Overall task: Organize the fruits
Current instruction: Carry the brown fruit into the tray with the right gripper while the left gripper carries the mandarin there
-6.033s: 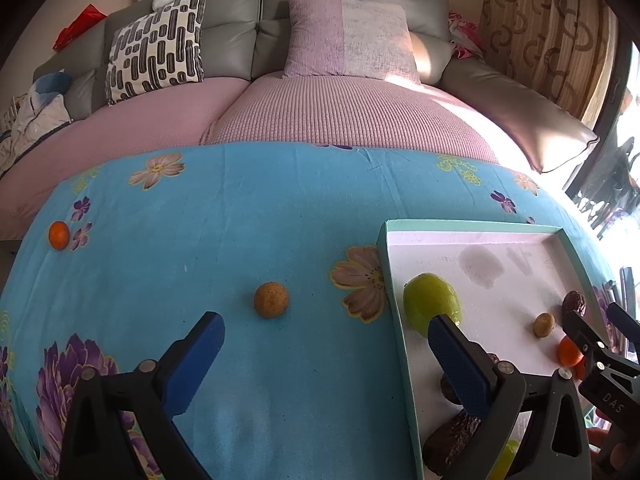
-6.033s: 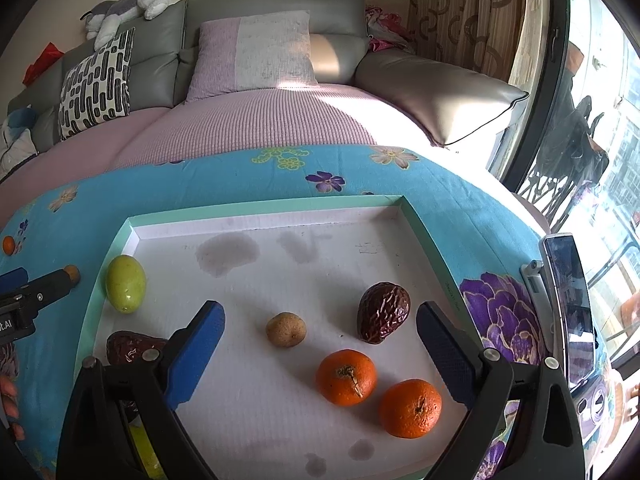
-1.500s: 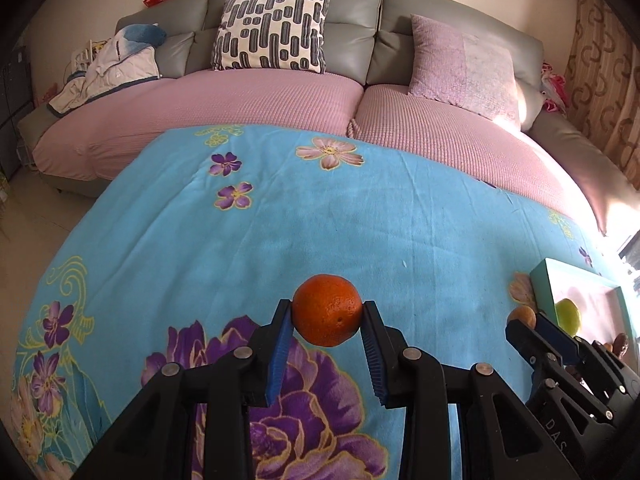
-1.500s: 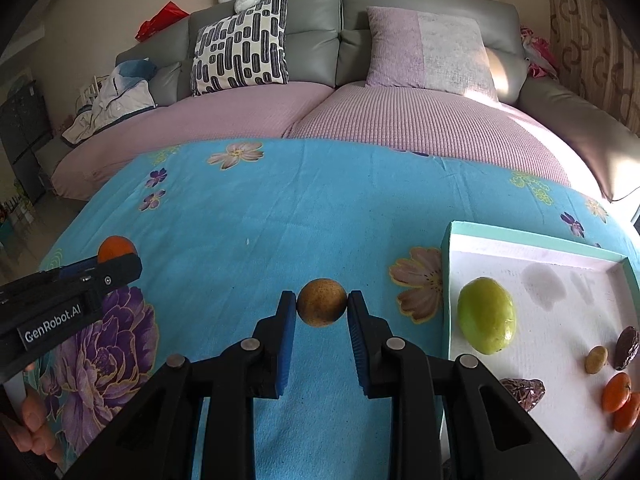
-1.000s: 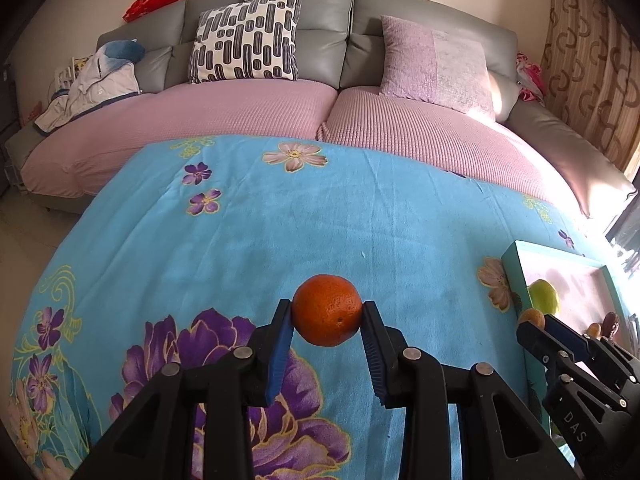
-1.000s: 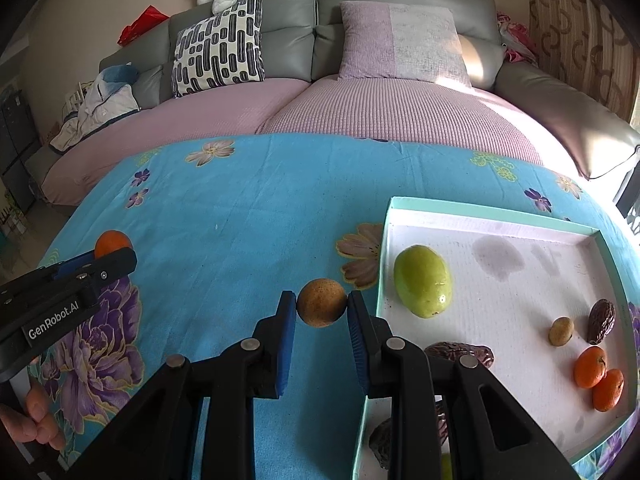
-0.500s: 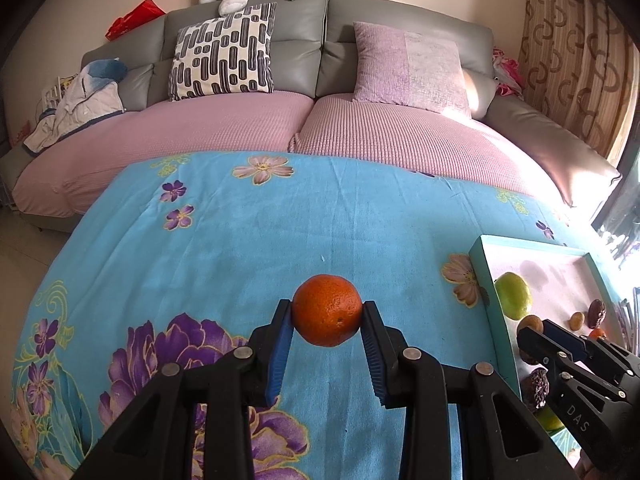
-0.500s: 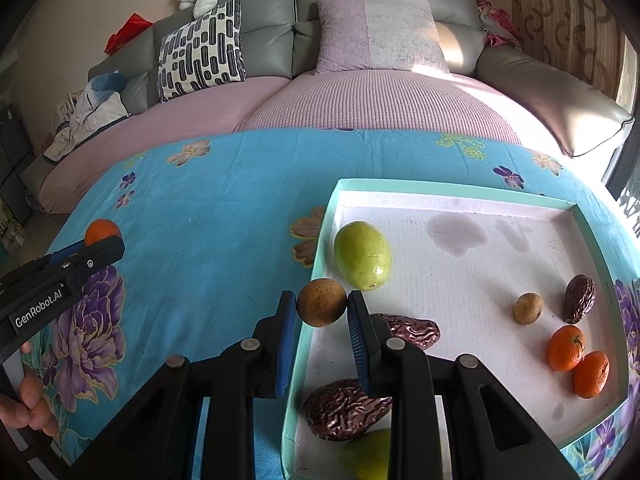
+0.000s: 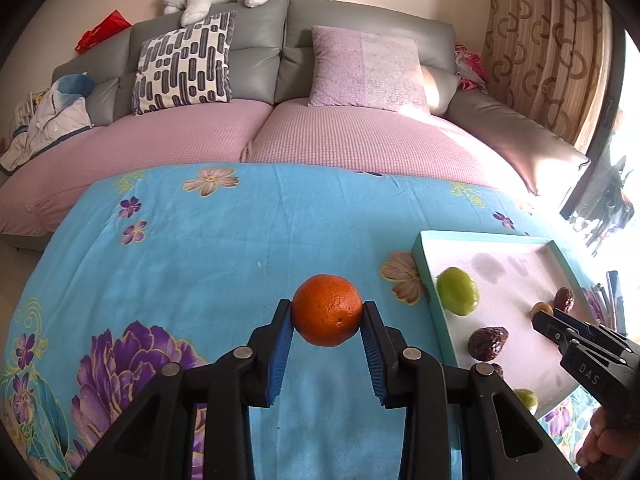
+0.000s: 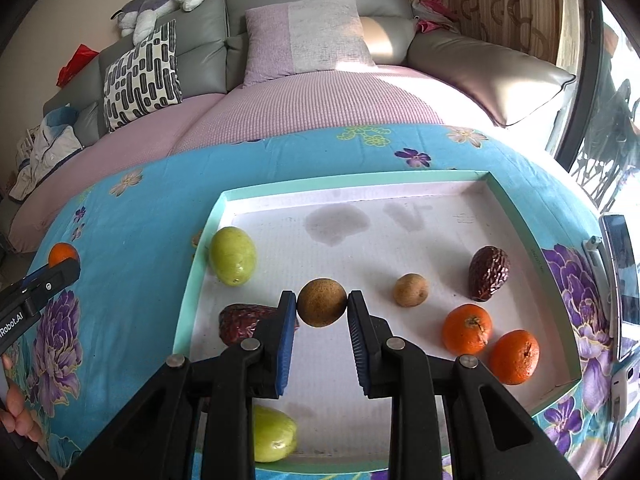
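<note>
Blue floral cloth (image 9: 224,248) covers the bench, a grey sofa (image 9: 280,80) at the far side. Tray (image 10: 520,216) sits right on the bench and holds two green fruits, two dates, a small brown fruit (image 10: 410,289) and two oranges (image 10: 467,329). Right gripper (image 10: 322,307) has its jaws clamped on a round brown fruit (image 10: 321,302), held over the tray's near middle. Left gripper (image 9: 327,316) has its jaws clamped on an orange (image 9: 326,309), over the cloth left of the tray. Judged: the last two loose fruits are lifted; both releases remain. Half a second ago the brown fruit hung at the tray's left rim; both grippers have since shifted right.
</note>
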